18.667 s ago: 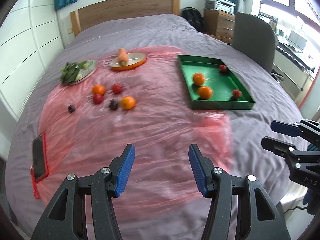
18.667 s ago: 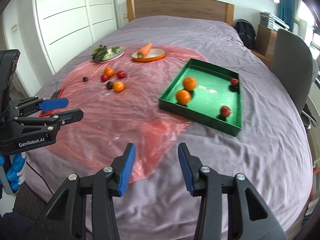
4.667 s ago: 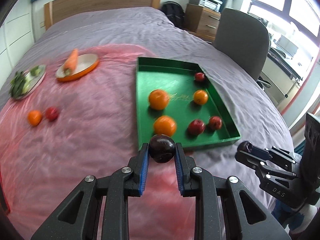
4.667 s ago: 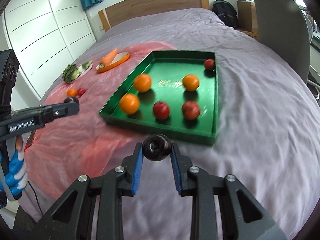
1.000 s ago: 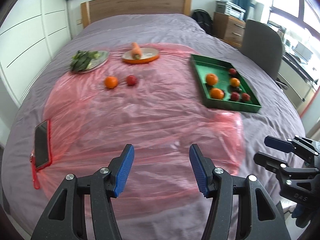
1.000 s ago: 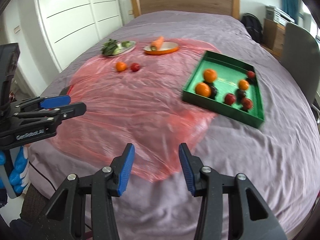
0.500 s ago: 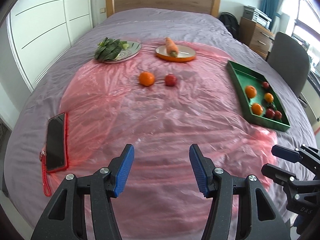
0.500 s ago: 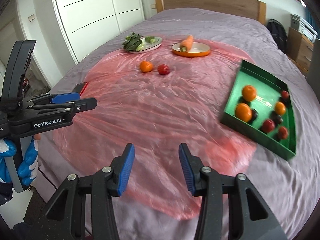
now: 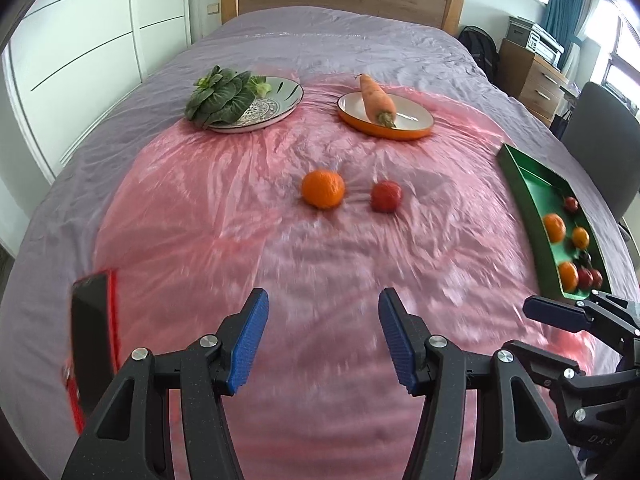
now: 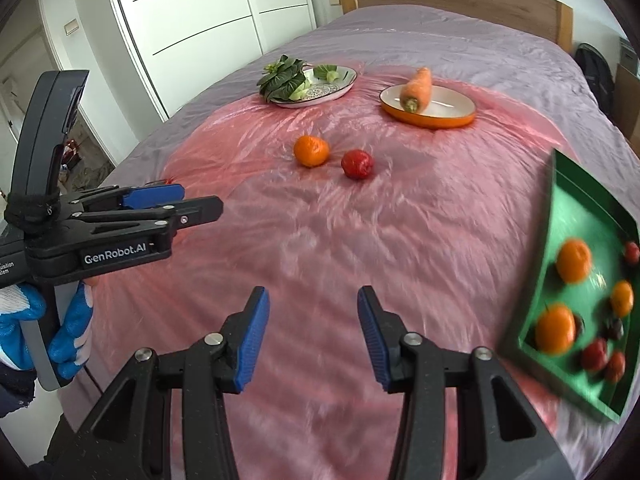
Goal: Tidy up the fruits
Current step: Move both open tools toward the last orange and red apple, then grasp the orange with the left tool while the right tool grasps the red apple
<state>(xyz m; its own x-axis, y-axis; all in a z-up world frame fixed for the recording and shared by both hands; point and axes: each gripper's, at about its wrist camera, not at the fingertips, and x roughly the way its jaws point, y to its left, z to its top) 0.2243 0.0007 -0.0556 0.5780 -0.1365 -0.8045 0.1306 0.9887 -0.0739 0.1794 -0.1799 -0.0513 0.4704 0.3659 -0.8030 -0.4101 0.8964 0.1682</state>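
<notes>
An orange and a red apple lie side by side on the pink plastic sheet over the bed. A green tray at the right holds several oranges, red apples and dark plums. My left gripper hangs open and empty, well short of the loose fruit. My right gripper is open and empty too, to the right of the left one.
A patterned plate with leafy greens and an orange dish with a carrot sit beyond the fruit. A phone in a red case lies at the left. White wardrobe left; a chair right.
Both grippers have swung left and forward over the bed: the orange and red apple now look nearer and more central, and the green tray has slid to the right edge. Jaws unchanged.
</notes>
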